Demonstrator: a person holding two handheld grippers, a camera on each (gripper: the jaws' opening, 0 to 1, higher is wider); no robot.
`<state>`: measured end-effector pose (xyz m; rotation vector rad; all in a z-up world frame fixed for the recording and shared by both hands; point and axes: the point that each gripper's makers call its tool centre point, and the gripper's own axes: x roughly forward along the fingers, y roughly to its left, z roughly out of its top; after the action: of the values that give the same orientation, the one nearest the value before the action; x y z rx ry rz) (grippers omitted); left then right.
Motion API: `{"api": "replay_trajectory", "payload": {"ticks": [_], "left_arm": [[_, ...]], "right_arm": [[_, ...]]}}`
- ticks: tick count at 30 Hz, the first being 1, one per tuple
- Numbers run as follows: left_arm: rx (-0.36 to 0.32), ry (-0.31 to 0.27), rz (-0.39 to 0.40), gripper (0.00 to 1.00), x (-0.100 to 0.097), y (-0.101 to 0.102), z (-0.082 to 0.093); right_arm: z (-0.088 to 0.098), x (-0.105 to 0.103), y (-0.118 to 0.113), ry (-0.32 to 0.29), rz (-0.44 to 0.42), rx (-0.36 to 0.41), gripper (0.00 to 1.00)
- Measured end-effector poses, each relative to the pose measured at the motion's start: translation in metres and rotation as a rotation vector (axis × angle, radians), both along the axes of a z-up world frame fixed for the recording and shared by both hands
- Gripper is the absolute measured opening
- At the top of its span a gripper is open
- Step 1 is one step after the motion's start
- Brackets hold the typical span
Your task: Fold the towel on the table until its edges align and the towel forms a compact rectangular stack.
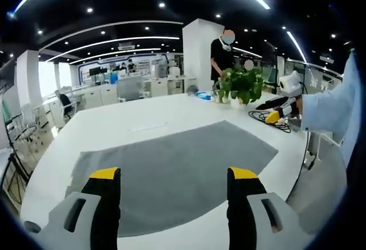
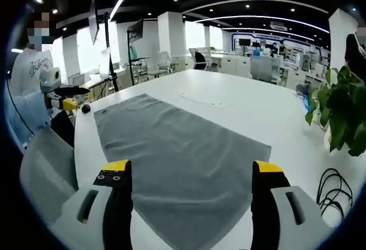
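Towel (image 1: 183, 173) lying flat, unfolded, on white worktop (image 1: 131, 118), nothing folded yet. Left gripper (image 1: 174, 181) and right gripper (image 2: 191, 175) hovering over opposite ends, fingers spread wide, gripping nothing, probably lining up for corner grabs. Long axis running gripper to gripper, far end pointing at right gripper (image 1: 277, 112).

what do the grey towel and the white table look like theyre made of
Flat grey rectangular towel: seemingly soft woven or microfibre cloth, matte, since it shows no glare and faint ripples. Large white table: hard, smooth laminate or painted board, slightly glossy, faintly reflecting the ceiling lights; exact material unclear.
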<state>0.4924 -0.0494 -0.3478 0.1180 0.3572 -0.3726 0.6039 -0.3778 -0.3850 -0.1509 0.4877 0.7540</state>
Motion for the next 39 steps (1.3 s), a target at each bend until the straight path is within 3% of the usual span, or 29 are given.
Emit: {"api": "replay_trajectory", "payload": {"ticks": [13, 19, 34, 39], "left_arm": [[-0.008, -0.01, -0.026, 0.78, 0.009, -0.042, 0.003], [-0.005, -0.021, -0.031, 0.78, 0.012, -0.051, 0.007], [-0.005, -0.036, -0.043, 0.79, 0.011, -0.067, 0.016], [0.0, -0.033, -0.045, 0.78, 0.012, -0.069, 0.015]], "right_arm": [[0.016, 0.026, -0.023, -0.033, 0.012, -0.002, 0.87], [0.029, 0.039, -0.03, -0.047, 0.022, 0.0, 0.87], [0.068, 0.101, -0.042, -0.103, 0.029, -0.027, 0.86], [0.078, 0.108, -0.039, -0.119, 0.041, -0.043, 0.85]]}}
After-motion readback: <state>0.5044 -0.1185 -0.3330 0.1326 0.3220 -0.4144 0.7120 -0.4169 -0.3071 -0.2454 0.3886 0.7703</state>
